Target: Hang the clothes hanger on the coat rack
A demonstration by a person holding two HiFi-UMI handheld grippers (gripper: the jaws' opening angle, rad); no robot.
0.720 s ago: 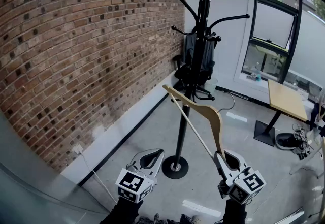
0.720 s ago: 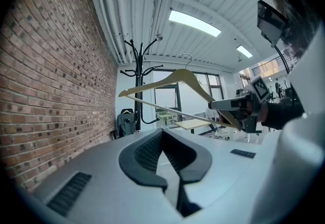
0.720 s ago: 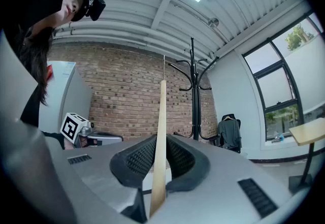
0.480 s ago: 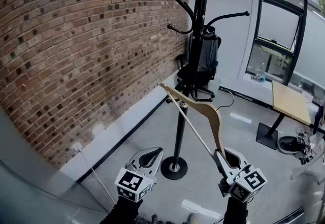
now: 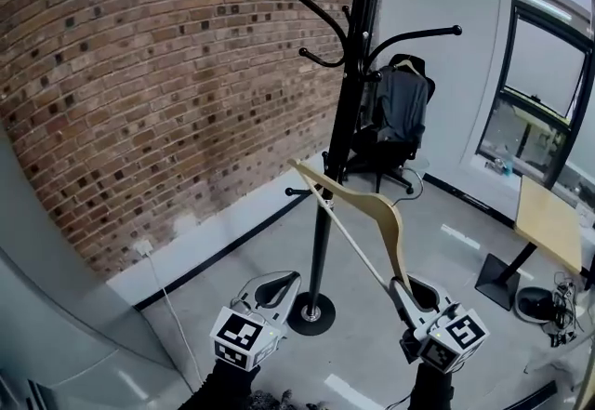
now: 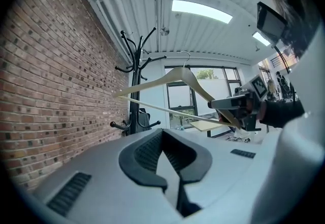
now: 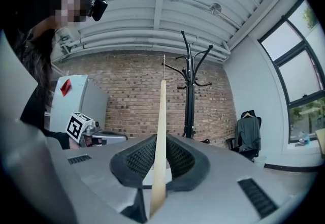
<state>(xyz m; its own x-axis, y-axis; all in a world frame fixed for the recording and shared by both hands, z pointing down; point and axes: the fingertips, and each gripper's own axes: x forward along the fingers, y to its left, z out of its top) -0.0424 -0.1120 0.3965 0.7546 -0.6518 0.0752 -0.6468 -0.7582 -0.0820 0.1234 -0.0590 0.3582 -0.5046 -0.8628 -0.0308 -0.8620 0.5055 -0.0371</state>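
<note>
None of the hanging is done: right gripper (image 5: 409, 290) fingers pinch the wooden clothes hanger (image 5: 376, 210), coat rack (image 5: 340, 120) beyond them; left gripper (image 5: 284, 283) fingers pressed together, empty.

A: Layout?
B: Coat rack (image 5: 345, 120) stands straight ahead, its base on the floor (image 5: 232, 259) just beyond the left gripper (image 5: 281, 282). Brick wall (image 5: 139, 73) runs along the left.
A: Behind the rack?
B: Chair (image 5: 386, 157), with a garment (image 5: 404, 106) over its back. Window (image 5: 548, 83) at right, table (image 5: 550, 224) below it.
A: Hanger?
B: Clothes hanger (image 5: 363, 200) sits between the right gripper's (image 5: 409, 289) jaws and rises up-left. Its far end is at the rack pole, touching or just in front, can't tell. The left gripper is well apart from it.
</note>
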